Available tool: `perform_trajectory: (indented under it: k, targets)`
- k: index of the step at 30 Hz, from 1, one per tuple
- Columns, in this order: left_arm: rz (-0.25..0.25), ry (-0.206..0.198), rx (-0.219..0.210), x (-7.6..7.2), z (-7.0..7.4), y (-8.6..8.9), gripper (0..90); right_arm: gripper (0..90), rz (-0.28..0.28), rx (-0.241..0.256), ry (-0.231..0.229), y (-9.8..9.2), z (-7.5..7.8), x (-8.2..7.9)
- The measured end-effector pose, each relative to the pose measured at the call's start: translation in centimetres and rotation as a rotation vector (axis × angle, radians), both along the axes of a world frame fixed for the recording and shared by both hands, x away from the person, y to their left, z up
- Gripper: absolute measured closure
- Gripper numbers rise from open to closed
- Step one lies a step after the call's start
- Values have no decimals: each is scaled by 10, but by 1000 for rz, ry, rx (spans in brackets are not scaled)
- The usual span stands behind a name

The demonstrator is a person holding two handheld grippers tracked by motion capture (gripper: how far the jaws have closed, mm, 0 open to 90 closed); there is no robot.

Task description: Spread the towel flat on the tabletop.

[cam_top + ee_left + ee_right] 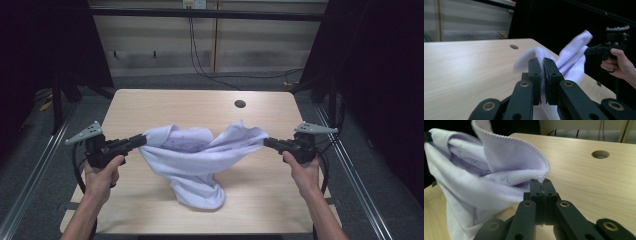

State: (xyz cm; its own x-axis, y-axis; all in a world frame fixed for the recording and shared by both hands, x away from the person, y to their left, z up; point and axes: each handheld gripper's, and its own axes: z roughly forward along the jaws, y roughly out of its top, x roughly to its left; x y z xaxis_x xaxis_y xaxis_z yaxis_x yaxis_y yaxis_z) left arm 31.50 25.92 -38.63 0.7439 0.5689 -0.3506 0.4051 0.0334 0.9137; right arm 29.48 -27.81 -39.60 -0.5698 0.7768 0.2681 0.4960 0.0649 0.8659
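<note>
Both grippers hold a pale lilac cloth (192, 160) stretched between them above a wooden table (150, 107).

At the person's left hand (102, 176), the left gripper (141, 140) has its jaws pressed together on one edge of the cloth; at the right hand (303, 172), the right gripper (267, 142) pinches the stitched hem of the opposite corner, jaws closed tight on it. Between the two the cloth sags in loose folds, its lowest part bunched on the tabletop near the front edge. A round hole (240, 104) sits in the table toward the far side, well apart from the cloth. Dark curtains flank the table, and cables (200, 65) trail down the pale wall behind.
</note>
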Motion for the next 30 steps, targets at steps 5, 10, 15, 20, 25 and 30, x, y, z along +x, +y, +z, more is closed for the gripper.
perform_trajectory:
  k: [5, 10, 15, 20, 25, 30]
  targets:
    - [30, -17, -28, 1, 10, 11, 857, 897, -5, 31, -28, -14, 15, -5]
    - [61, -69, -37, 8, 32, 3, 857, 897, 3, 40, -26, -16, 35, -2]
    - [106, -106, -15, 24, 54, 0, 855, 896, -14, 100, -33, -18, 54, 19]
    - [150, -120, -12, 49, 77, 2, 854, 896, -34, 145, -18, -16, 74, 44]
    - [191, -148, -49, 63, 97, 1, 854, 895, -64, 152, -18, -11, 103, 81]
    - [196, -194, -27, 60, 107, -4, 854, 895, -94, 172, -46, -12, 112, 103]
